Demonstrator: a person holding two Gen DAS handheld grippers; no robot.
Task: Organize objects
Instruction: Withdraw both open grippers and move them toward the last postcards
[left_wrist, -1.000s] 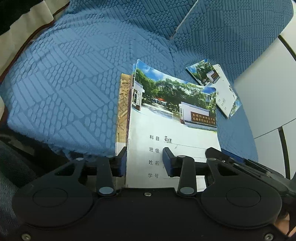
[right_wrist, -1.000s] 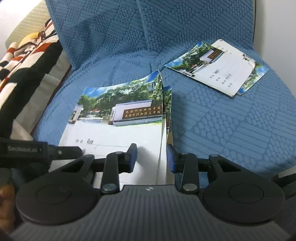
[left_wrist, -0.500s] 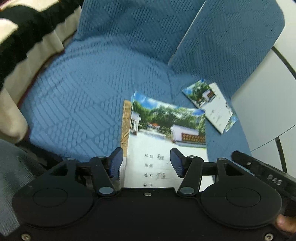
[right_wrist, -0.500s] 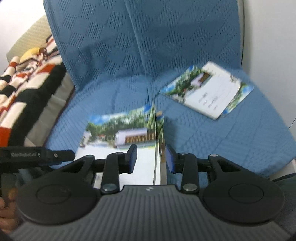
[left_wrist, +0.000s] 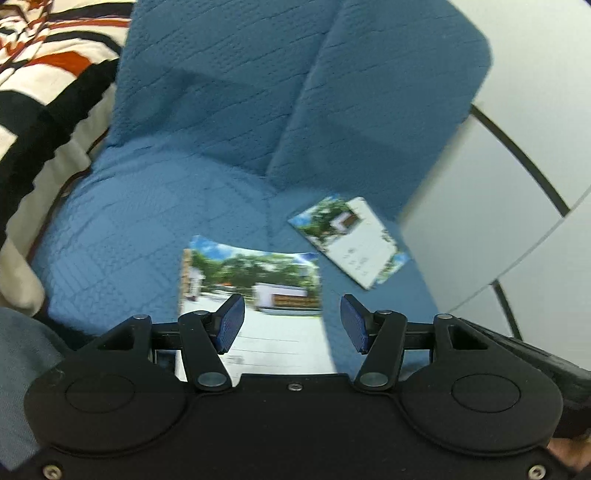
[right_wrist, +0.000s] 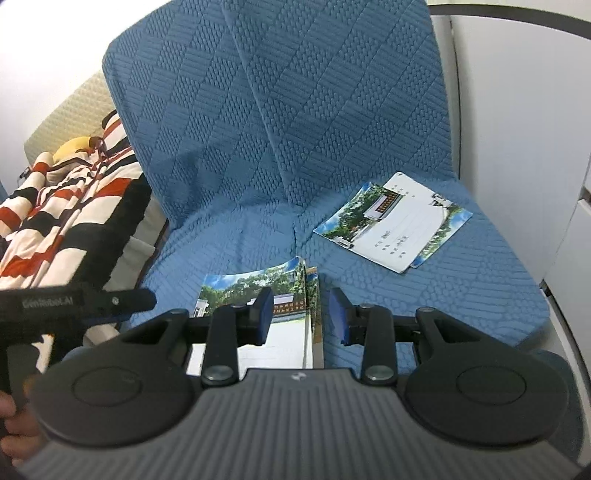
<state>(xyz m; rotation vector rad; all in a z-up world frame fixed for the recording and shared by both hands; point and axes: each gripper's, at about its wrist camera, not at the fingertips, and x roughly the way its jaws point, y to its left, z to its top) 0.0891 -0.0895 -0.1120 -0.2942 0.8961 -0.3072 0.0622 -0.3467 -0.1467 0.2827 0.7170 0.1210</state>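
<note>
The left tongs (left_wrist: 291, 326) are spread wide with nothing between the blue pads, hanging above the near stack of notebooks (left_wrist: 255, 295) without touching it; that view is smeared, so the finer print on the covers cannot be read. The right tongs (right_wrist: 301, 315) are also parted, a little less widely, and hold nothing; they hover over the right edge of the same stack (right_wrist: 266, 314), whose top cover curls up slightly at the spine side. Both tools are held low and level, pointing forward toward the back of the blue quilted sofa cover (right_wrist: 295, 129), the left one seen from the side in the right camera as a dark bar (right_wrist: 85, 301) gripped in a hand (right_wrist: 16, 432) at the bottom left corner. The near stack lies on the front of the seat, close to the seam between the two cushions. A second pair of notebooks (right_wrist: 395, 221) lies well apart from it, further back on the right cushion, turned at an angle, one booklet overlapping the other. A striped red, black and white blanket (right_wrist: 66, 210) is heaped to the left of the sofa cover.
</note>
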